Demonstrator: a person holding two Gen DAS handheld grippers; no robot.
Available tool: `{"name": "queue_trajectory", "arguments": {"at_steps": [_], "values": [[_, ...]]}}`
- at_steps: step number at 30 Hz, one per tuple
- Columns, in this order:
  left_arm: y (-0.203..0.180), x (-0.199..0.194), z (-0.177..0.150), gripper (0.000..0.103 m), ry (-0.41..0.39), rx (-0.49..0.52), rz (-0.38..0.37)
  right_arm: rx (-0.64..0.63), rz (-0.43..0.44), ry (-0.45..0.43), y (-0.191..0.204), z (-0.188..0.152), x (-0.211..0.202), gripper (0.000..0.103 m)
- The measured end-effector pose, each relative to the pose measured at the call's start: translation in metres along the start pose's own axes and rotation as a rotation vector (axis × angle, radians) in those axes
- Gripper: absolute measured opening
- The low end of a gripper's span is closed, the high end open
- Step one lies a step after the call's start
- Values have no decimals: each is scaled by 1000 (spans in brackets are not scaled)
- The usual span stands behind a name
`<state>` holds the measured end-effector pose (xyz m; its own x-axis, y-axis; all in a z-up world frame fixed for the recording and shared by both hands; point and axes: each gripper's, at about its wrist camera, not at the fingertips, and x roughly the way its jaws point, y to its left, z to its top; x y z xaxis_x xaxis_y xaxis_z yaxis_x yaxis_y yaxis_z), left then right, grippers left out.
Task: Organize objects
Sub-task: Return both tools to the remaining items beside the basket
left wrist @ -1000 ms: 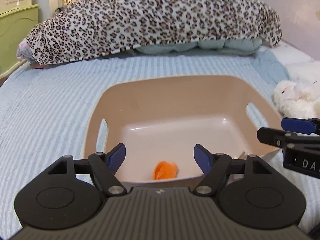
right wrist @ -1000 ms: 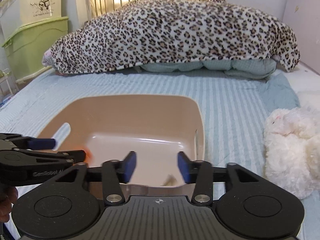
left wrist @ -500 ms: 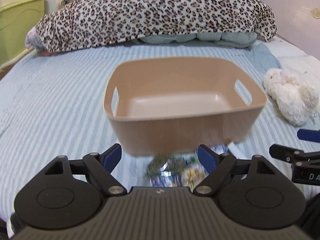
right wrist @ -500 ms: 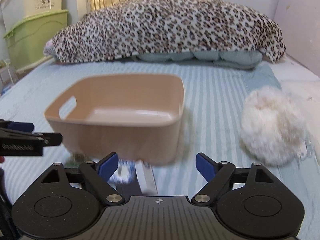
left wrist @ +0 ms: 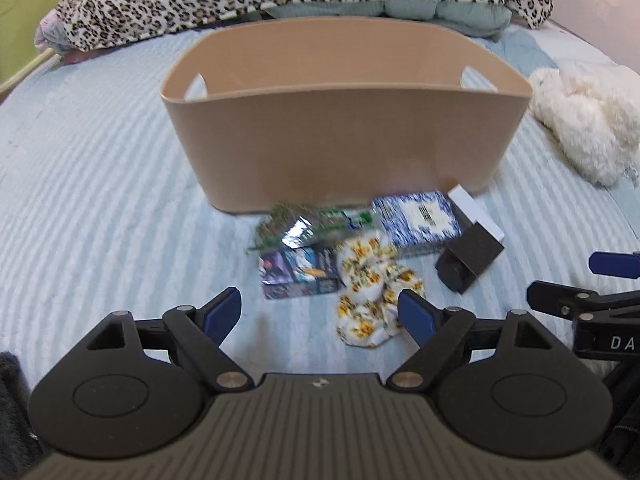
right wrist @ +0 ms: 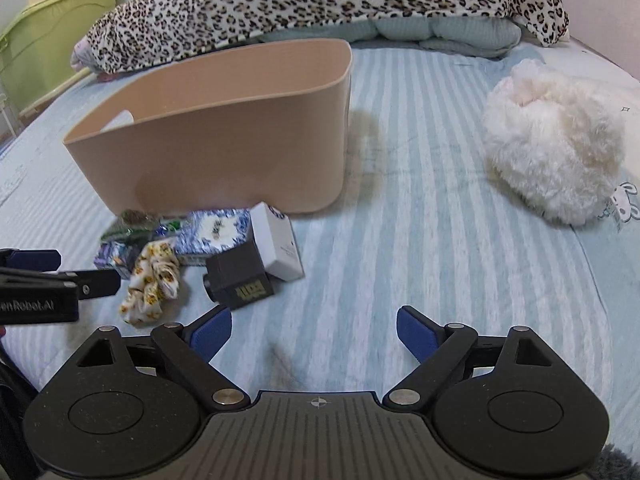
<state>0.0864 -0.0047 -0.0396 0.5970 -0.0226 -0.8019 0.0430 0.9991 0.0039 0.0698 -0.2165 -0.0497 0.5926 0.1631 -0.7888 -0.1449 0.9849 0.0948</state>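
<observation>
Both grippers were wide open and held nothing. Left gripper (left wrist: 320, 312) hovered low over the blue-striped bedsheet (left wrist: 100, 200), with the right gripper (right wrist: 314, 330) beside it. Tan plastic bin (left wrist: 344, 136) stood upright straight ahead of both. Pile lay between bin and fingertips: floral fabric scrunchie (left wrist: 370, 280) nearest the left gripper, purple printed card pack (left wrist: 298, 274), blue-white patterned box (left wrist: 418, 220), black cube-shaped box (right wrist: 240, 276), white box (right wrist: 278, 246). Fluffy white plush toy (right wrist: 554, 152) sat ahead-right, well apart.
</observation>
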Motion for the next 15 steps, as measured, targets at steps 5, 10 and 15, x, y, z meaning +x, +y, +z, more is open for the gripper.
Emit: {"name": "queue_trajectory", "arguments": {"at_steps": [5,10,15], "values": [[-8,16,-3,86,5,9,-11,-26,-4,15,6,-4,12,100],[-7,31,-2,86,19,-25,-33,-32,-4,52,10,-6,30,103],[-5,45,-5,89,52,-34,-43,-35,-1,93,11,-7,45,103]]}}
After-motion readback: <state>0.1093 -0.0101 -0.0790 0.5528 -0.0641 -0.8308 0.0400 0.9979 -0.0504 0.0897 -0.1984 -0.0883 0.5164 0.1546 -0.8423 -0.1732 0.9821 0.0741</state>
